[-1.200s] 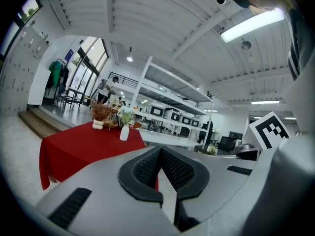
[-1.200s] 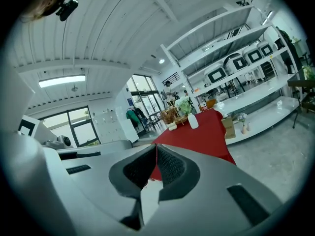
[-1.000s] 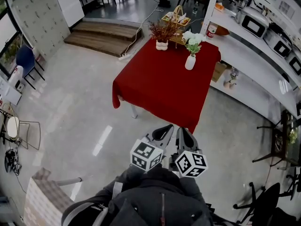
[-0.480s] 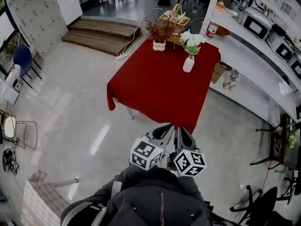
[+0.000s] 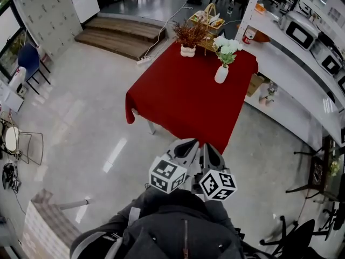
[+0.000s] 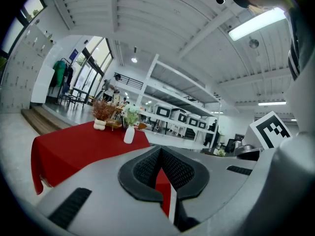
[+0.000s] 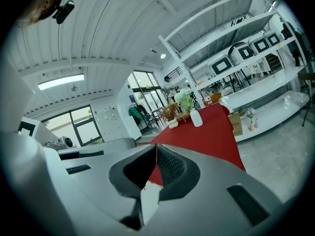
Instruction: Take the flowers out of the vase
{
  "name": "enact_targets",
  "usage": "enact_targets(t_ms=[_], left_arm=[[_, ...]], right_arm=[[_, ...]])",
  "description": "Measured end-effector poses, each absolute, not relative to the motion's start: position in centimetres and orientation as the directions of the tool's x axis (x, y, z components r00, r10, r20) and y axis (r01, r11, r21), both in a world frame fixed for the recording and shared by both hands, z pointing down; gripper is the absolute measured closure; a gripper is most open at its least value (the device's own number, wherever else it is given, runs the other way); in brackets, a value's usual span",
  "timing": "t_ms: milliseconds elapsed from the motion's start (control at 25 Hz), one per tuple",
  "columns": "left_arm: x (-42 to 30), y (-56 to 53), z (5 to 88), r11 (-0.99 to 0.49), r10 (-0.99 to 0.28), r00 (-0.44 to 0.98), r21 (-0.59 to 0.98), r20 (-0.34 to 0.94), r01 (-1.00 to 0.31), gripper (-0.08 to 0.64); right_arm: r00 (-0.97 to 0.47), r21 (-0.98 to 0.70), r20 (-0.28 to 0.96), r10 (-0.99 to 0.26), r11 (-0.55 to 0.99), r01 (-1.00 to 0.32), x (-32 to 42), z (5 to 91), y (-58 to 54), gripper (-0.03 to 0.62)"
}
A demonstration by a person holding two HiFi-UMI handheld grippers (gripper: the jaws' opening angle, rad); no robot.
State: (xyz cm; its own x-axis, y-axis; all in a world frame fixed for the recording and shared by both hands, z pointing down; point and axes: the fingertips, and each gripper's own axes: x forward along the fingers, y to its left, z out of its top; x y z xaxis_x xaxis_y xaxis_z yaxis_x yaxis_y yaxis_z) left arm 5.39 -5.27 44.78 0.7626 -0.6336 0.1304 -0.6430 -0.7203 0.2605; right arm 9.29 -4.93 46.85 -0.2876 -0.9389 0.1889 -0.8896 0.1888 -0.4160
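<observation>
left claw (image 5: 187, 144) and right claw (image 5: 208, 148) both closed tight, empty, well apart from the vase (image 5: 221, 74) of flowers (image 5: 226, 46) by the tabletop's (image 5: 178, 99) far right edge.

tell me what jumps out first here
A red-clothed table fills the middle of the grey floor. At its far end stand a white vase of flowers and a pot of dried plants. Nearest the camera, the left gripper and right gripper are shut and empty.

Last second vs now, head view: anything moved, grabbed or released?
Nothing visibly changed. Left gripper and right gripper stay shut, empty, side by side short of the red-clothed table; white-and-green flowers remain in the white ceramic vase.
</observation>
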Motion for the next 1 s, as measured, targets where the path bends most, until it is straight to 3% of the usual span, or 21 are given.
enact_targets(t_ms=[1000], left_arm=[[9.1,-16.8,44.0,-0.728,-0.62,0.773,0.269,0.134,-0.63,0.552]], right_arm=[[-0.237,-0.389,0.186,-0.954,0.15,-0.909,13.7,45.8,-15.9,0.58]])
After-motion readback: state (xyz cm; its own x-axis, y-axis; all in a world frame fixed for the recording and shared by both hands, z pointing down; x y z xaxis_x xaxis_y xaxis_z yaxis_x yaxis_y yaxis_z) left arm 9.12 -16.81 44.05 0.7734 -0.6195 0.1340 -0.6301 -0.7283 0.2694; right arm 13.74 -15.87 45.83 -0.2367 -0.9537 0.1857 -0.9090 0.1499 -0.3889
